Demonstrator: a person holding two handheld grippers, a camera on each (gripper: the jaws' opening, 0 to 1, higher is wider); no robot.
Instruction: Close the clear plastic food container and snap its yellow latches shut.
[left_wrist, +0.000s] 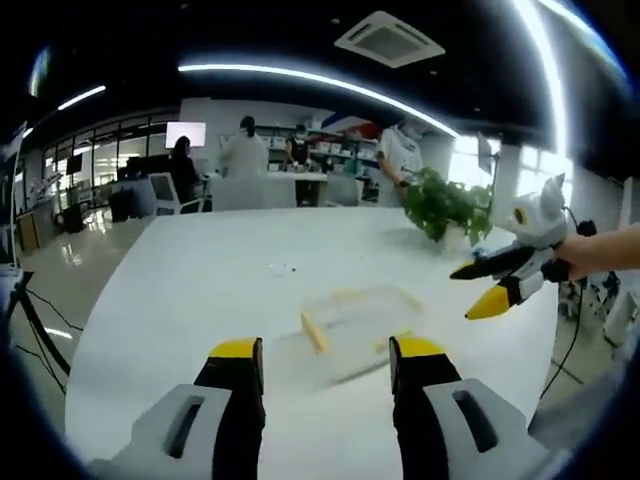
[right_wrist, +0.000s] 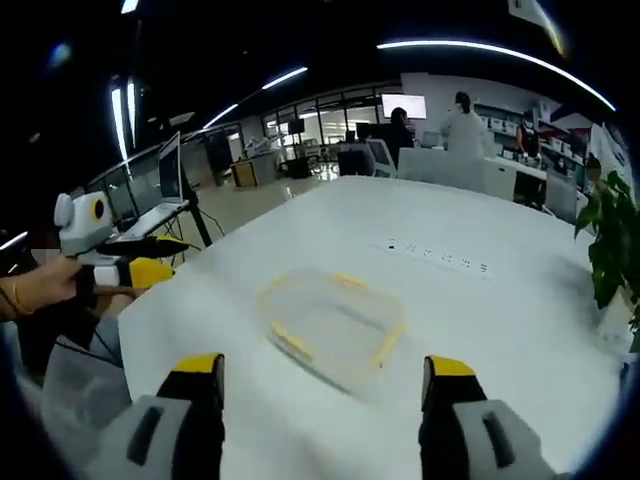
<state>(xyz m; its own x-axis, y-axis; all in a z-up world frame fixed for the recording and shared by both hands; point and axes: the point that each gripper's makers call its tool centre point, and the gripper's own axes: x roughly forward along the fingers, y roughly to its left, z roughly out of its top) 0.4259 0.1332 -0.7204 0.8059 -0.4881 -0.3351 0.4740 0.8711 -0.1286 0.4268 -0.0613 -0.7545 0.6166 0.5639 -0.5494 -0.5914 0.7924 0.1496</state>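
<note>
A clear, shallow plastic food container (left_wrist: 345, 328) with yellow latches (left_wrist: 314, 332) along its sides rests on the white table (left_wrist: 180, 300). Its clear lid seems to lie on top; I cannot tell whether any latch is snapped. My left gripper (left_wrist: 327, 350) is open just short of the container, its jaws wide apart with nothing between them. My right gripper (left_wrist: 465, 293), held by a hand, hovers open to the container's right. In the right gripper view the container (right_wrist: 333, 325) lies ahead of my open right gripper (right_wrist: 322, 366), and the left gripper (right_wrist: 178, 257) hangs at the far left.
A green potted plant (left_wrist: 445, 205) stands at the table's far right corner (right_wrist: 610, 240). A power strip (right_wrist: 435, 255) is set into the tabletop beyond the container. A laptop (right_wrist: 165, 190) sits off the table's edge. Several people stand at desks (left_wrist: 270, 180) in the background.
</note>
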